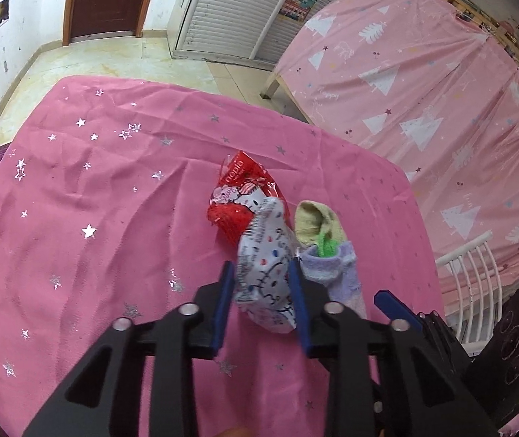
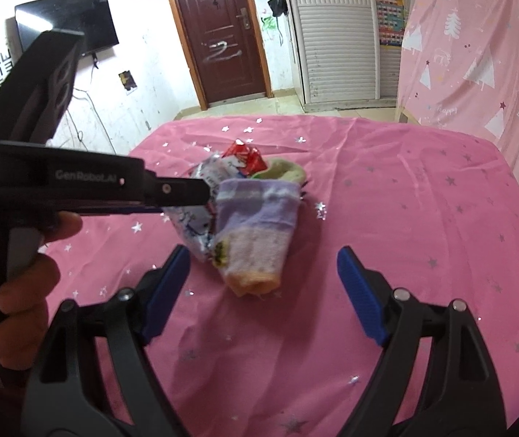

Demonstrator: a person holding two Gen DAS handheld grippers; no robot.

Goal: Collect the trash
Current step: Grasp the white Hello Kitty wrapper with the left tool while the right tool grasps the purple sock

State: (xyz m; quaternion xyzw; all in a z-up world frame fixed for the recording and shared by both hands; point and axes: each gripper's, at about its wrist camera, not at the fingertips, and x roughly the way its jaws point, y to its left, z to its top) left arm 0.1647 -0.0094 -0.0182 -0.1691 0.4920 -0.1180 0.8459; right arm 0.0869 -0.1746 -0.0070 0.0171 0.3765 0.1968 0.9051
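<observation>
Between the left gripper (image 1: 261,291) pads: white cartoon wrapper (image 1: 264,284), clamped, on the pink surface (image 1: 95,189), touching the red wrapper (image 1: 237,200) and purple sock (image 1: 335,273). Lift straight, avoid snagging the sock.
Right view: right gripper (image 2: 264,291) spread wide, empty, just short of the sock; keep it clear.

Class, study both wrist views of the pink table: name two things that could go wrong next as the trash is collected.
1. The left gripper pinches the white cartoon wrapper, which touches the purple sock; lifting might drag the sock along.
2. The open right gripper points at that sock, not trash; closing could grab laundry instead of the red wrapper.
</observation>
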